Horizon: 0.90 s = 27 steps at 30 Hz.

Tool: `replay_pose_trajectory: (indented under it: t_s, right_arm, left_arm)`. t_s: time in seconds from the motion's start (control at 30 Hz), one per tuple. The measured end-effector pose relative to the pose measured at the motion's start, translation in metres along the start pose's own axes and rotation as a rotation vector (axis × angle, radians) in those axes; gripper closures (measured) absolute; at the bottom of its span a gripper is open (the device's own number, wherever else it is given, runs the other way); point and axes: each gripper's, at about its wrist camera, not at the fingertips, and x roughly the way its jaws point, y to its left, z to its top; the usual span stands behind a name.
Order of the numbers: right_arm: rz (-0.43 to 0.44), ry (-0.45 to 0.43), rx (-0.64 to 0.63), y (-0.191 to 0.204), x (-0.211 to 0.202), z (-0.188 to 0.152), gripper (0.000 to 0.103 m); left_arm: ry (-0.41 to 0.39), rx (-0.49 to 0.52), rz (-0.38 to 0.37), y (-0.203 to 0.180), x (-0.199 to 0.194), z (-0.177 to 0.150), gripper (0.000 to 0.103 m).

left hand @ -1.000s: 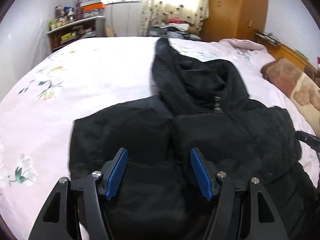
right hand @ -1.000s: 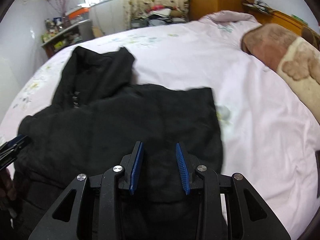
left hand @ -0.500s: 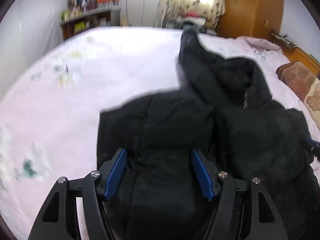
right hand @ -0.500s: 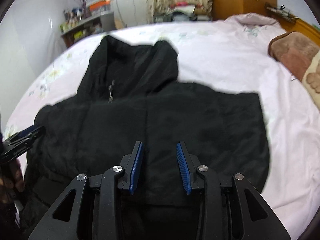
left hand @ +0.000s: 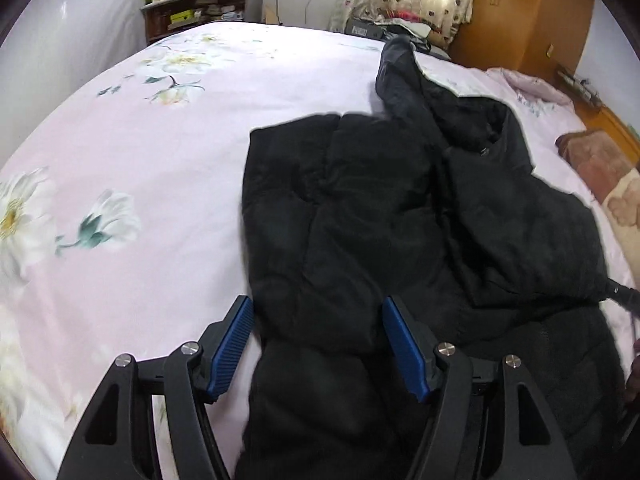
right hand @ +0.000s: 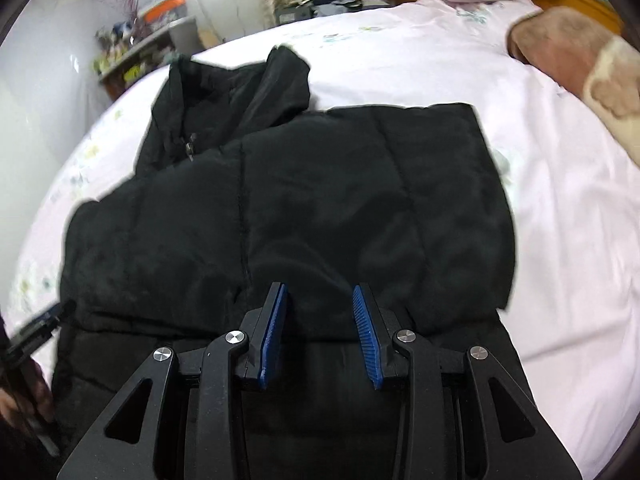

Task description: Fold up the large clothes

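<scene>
Both hands have slid toward the bed's [left hand: 120, 152] near edge, where our left gripper [left hand: 318, 340] and right gripper [right hand: 320, 334], jaws part-open, straddle without pinching the jacket's [right hand: 320, 200] near fold, ready to fold it.

Left hand-held gripper [left hand: 318, 336]: pitched steeply down over the left edge of the black hooded puffer jacket [left hand: 360, 208]. Jaws stand wide apart; blue ribbed pads [left hand: 404, 350] face each other, nothing pinched between them. Left pad sits just off the jacket's edge, right pad above its fabric.

Right hand-held gripper [right hand: 320, 330]: same steep downward pitch, over the jacket's near right part. Jaws parted, narrower gap than the left, pads clear of cloth.

A hand [right hand: 24, 400] shows at the jacket's left edge in the right wrist view, blurred.
</scene>
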Motion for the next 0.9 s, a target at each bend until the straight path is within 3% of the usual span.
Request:
replay_pose_trajectory:
  t_s: [0.23,0.5,0.9]
  right_arm:
    - [0.011,-0.095,-0.033,0.003,-0.083,-0.018,0.067]
    - [0.074,-0.136,-0.051,0.015,-0.167,-0.077,0.067]
    - [0.149,-0.184,-0.103,0.039,-0.234,-0.13,0.067]
  left_arm:
    - [-0.071,0.051,-0.014,-0.034,-0.085,-0.031,0.034]
    - [-0.109,0.08,-0.064,-0.065,-0.171,-0.078,0.034]
    - [-0.163,0.143,-0.081,-0.081,-0.246,-0.111,0.034]
